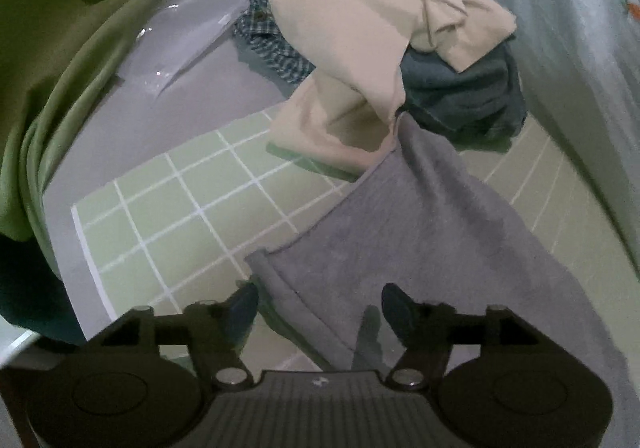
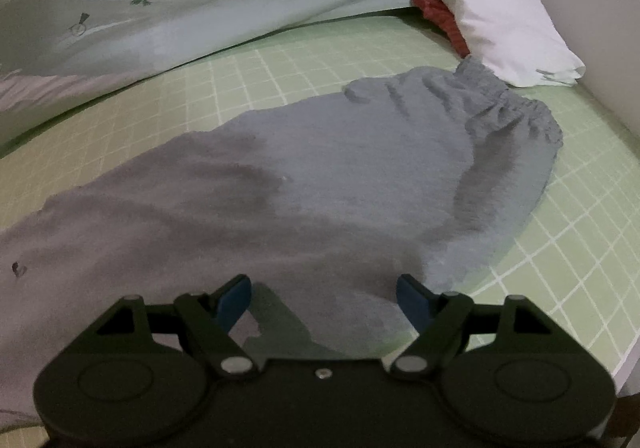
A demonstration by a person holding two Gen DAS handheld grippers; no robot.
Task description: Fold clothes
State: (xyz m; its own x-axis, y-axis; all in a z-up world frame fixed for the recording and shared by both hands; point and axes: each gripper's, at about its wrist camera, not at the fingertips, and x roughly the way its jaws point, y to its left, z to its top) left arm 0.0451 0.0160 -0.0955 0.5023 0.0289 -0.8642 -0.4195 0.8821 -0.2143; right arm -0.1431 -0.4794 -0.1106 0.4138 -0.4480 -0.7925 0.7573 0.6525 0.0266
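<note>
Grey garment (image 2: pixel 304 183) flat on green sheet (image 2: pixel 580 248); both hand-held grippers (image 1: pixel 318 304) (image 2: pixel 324 298) wide, empty.

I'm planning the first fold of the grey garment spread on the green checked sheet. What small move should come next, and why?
Probably lower the left claw and close it on the grey garment edge just ahead. Both it and the right claw hang open, holding nothing, and the garment lies spread across the green checked sheet.

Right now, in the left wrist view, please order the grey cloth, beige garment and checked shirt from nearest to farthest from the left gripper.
1. Grey cloth, its edge between the open left gripper tips.
2. Beige garment, middle, beyond it.
3. Checked shirt, behind, left of the beige.
</note>
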